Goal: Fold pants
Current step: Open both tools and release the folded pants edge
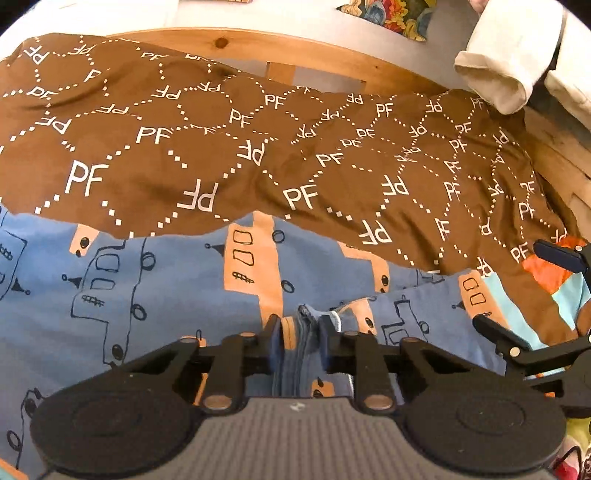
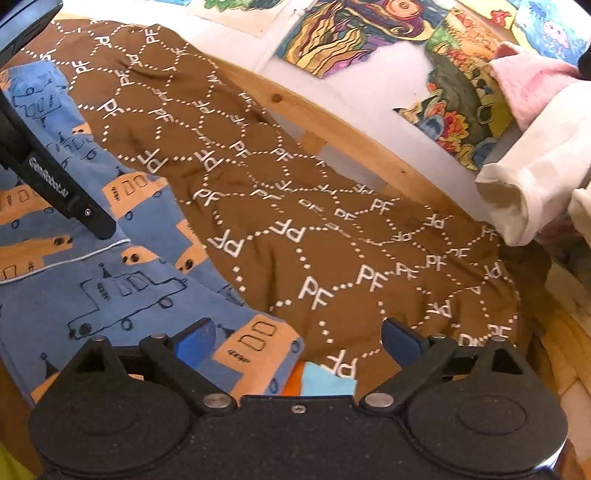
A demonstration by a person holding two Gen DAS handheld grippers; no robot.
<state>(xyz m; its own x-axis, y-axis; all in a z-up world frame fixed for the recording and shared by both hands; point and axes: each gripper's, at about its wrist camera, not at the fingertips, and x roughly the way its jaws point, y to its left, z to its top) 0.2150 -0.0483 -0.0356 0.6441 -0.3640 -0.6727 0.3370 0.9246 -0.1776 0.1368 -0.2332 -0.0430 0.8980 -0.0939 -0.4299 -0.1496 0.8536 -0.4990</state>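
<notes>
Blue pants [image 1: 147,295] printed with orange and outlined trucks lie spread on a brown blanket [image 1: 258,147]. My left gripper [image 1: 301,341] is shut on a bunched fold of the pants, its pads pressing blue fabric from both sides. In the right wrist view the pants [image 2: 110,295] fill the lower left, and their orange-printed corner reaches between the wide-apart fingers of my right gripper [image 2: 299,339], which is open and grips nothing. The right gripper [image 1: 528,291] also shows at the right edge of the left wrist view. One left gripper finger [image 2: 74,199] slants over the pants.
The brown blanket [image 2: 332,221] covers a bed with a wooden frame [image 2: 351,144] along a wall with colourful drawings [image 2: 369,29]. White cloth [image 2: 524,195] and pink cloth [image 2: 528,85] pile at the right. An orange and light-blue cloth [image 2: 321,380] lies under the pants corner.
</notes>
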